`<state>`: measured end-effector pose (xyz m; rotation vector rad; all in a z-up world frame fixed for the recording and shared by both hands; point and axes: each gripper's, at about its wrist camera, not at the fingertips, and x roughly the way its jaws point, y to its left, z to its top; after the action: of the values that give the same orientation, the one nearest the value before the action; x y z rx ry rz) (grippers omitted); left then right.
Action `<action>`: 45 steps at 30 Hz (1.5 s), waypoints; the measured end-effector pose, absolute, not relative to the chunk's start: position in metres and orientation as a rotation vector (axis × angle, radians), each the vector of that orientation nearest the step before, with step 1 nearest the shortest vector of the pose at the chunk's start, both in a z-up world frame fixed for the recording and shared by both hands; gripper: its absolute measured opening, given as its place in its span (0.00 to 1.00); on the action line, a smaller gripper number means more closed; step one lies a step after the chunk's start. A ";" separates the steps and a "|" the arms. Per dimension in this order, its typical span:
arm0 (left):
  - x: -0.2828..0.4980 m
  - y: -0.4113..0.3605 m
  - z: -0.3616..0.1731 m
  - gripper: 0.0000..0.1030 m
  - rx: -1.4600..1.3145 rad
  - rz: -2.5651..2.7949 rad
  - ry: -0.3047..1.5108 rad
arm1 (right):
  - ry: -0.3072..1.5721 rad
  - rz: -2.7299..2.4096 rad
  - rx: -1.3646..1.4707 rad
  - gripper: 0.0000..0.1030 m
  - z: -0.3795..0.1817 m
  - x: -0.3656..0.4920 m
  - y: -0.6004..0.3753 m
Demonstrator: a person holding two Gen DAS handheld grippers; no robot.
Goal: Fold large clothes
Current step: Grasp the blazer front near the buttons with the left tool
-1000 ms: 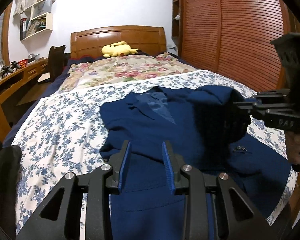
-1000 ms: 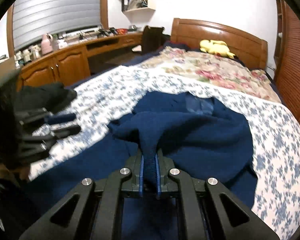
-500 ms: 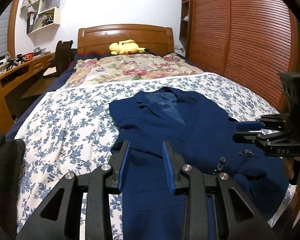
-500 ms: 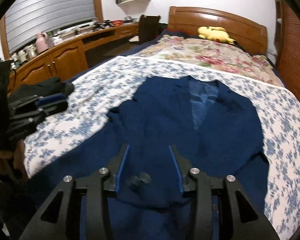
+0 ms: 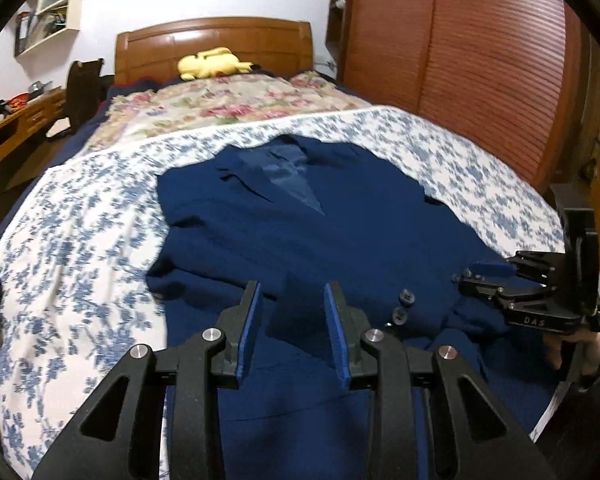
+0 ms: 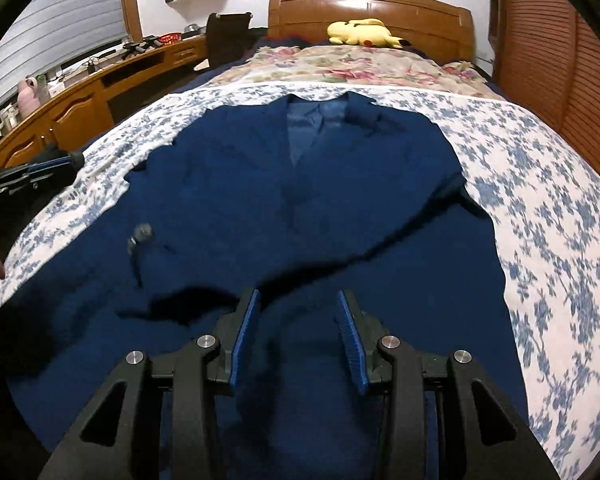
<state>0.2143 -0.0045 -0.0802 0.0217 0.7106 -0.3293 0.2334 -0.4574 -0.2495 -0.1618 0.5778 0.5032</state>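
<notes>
A large navy blue jacket lies spread on the bed, collar toward the headboard, lighter lining showing at the neck. It also fills the middle of the right wrist view. My left gripper is open and empty, just above the jacket's lower front near its buttons. My right gripper is open and empty over the jacket's lower part, above a folded-over sleeve. The right gripper shows at the right of the left wrist view; the left gripper shows at the left edge of the right wrist view.
The bed has a blue-flowered white sheet and a floral quilt toward the wooden headboard. A yellow plush toy lies at the headboard. A wooden desk runs along the left. A slatted wardrobe stands right.
The right gripper let go of the jacket sleeve it held and opened. The sleeve now lies flat across the jacket. Both grippers moved closer over the jacket.
</notes>
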 end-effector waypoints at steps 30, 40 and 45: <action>0.279 -0.035 -0.161 0.32 0.098 -0.230 0.969 | 0.606 0.574 -0.092 0.40 -0.274 0.237 -0.470; 0.267 -0.030 -0.151 0.06 0.128 -0.315 0.980 | 0.609 0.570 -0.109 0.40 -0.273 0.238 -0.465; 0.241 -0.032 -0.119 0.04 0.149 -0.345 0.885 | 0.611 0.566 -0.117 0.40 -0.273 0.239 -0.462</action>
<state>0.2406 -0.0315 -0.1188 0.1486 0.8846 -0.3450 0.2387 -0.4622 -0.2731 -0.1166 0.6110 0.5659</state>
